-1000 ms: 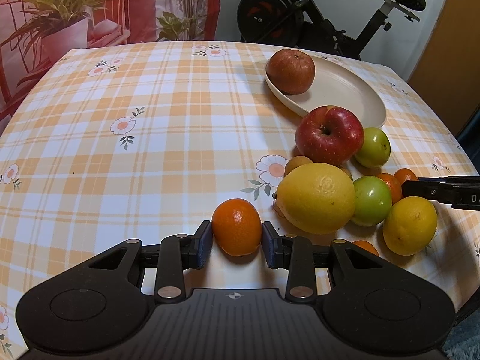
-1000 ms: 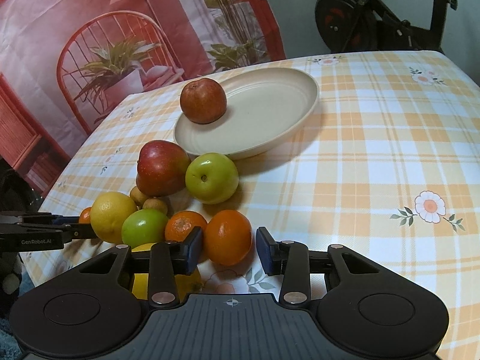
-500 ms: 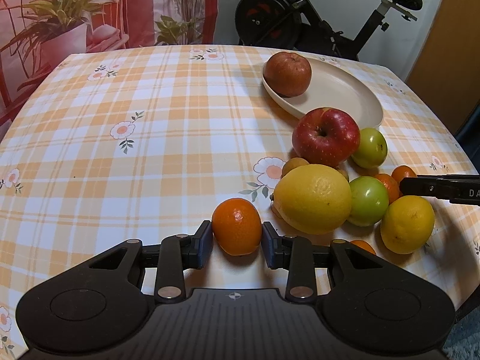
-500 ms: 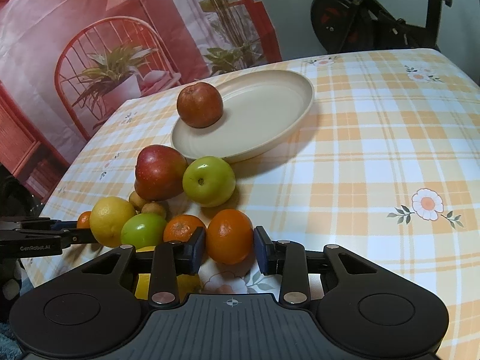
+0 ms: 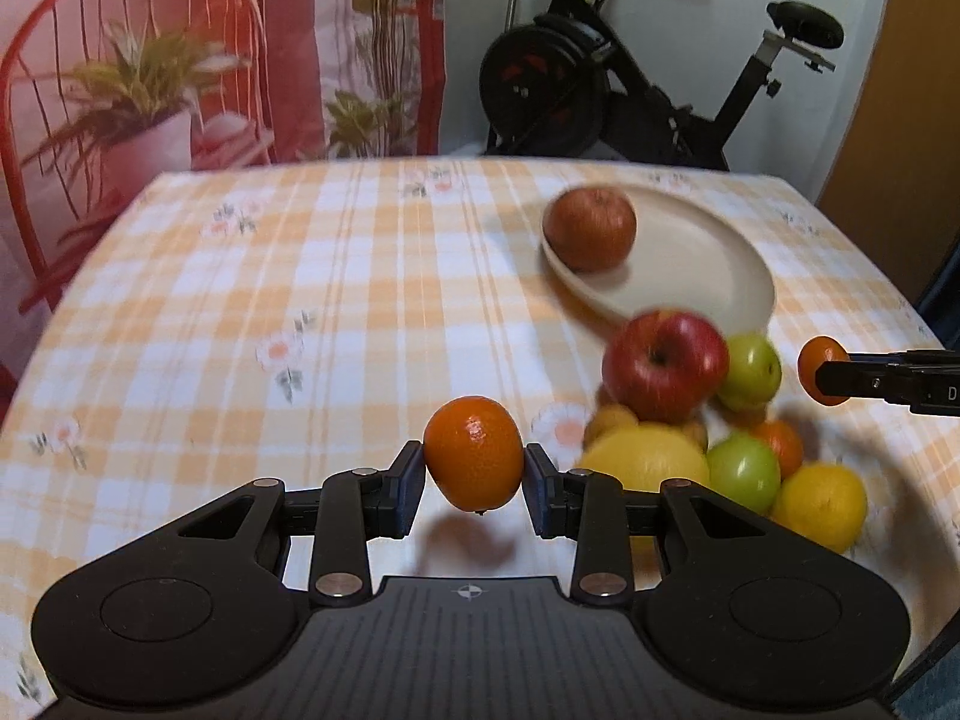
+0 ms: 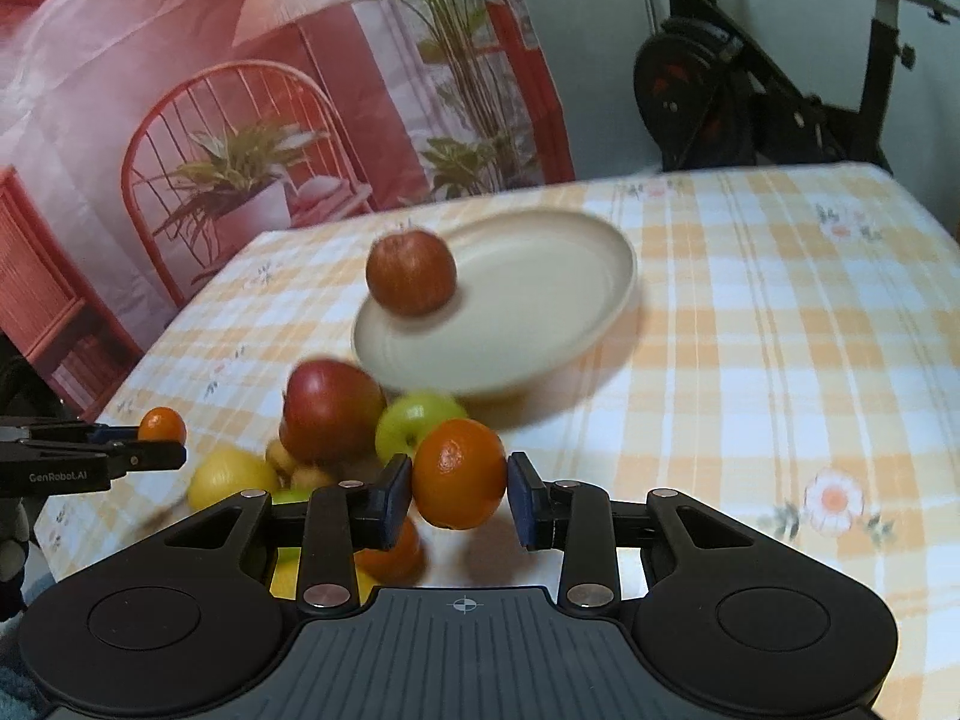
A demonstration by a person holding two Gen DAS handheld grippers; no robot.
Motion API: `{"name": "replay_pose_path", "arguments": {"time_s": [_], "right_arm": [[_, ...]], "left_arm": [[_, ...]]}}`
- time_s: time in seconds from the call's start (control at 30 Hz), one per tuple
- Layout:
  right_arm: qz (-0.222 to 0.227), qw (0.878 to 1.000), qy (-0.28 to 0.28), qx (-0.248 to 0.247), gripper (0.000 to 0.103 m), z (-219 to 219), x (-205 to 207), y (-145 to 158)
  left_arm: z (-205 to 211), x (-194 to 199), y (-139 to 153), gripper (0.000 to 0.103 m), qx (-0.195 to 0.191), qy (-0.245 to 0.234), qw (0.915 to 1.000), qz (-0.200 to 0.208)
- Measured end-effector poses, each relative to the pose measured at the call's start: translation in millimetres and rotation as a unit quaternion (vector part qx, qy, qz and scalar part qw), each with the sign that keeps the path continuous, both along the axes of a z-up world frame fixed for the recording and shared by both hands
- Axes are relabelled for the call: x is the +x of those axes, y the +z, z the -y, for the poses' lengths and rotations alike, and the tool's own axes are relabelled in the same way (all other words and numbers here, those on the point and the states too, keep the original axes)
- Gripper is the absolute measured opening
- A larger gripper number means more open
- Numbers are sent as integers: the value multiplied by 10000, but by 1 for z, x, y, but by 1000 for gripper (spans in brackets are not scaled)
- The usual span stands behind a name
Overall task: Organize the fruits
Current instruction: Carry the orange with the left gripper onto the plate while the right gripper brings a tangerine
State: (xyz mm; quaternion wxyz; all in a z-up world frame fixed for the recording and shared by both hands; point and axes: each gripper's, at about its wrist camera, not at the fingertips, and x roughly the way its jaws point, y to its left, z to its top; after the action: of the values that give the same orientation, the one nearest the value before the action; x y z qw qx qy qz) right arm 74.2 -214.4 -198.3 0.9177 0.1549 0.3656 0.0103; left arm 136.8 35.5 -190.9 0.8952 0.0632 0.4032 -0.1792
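Blurring fruit pile (image 6: 336,438), lemon (image 6: 231,483) half hidden

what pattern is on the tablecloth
An orange-and-white plaid tablecloth dotted with small flower prints, clearest in the left wrist view.

Fruit pile (image 5: 708,420) blocking near plate (image 5: 708,264); cloth (image 5: 300,300) left free.

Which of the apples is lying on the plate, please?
The brownish-red apple, alone on the cream plate. The bright red apple and both green apples lie on the tablecloth.
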Motion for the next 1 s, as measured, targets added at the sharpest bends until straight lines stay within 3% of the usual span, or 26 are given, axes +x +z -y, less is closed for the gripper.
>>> {"name": "replay_pose_path", "arguments": {"time_s": [0.23, 0.5, 0.67, 1.0], "right_arm": [[359, 9991, 26, -219, 31, 13, 24, 31], [652, 9961, 142, -573, 31, 34, 62, 65], [473, 9959, 187, -751, 31, 48, 88, 59], [109, 9984, 168, -526, 31, 77, 128, 16]], "left_arm": [[18, 18, 32, 37, -15, -175, 9989, 440], [54, 48, 65, 37, -362, -363, 9955, 802], [82, 70, 43, 37, -330, -493, 9971, 467], [107, 98, -14, 37, 102, -858, 9959, -251]]}}
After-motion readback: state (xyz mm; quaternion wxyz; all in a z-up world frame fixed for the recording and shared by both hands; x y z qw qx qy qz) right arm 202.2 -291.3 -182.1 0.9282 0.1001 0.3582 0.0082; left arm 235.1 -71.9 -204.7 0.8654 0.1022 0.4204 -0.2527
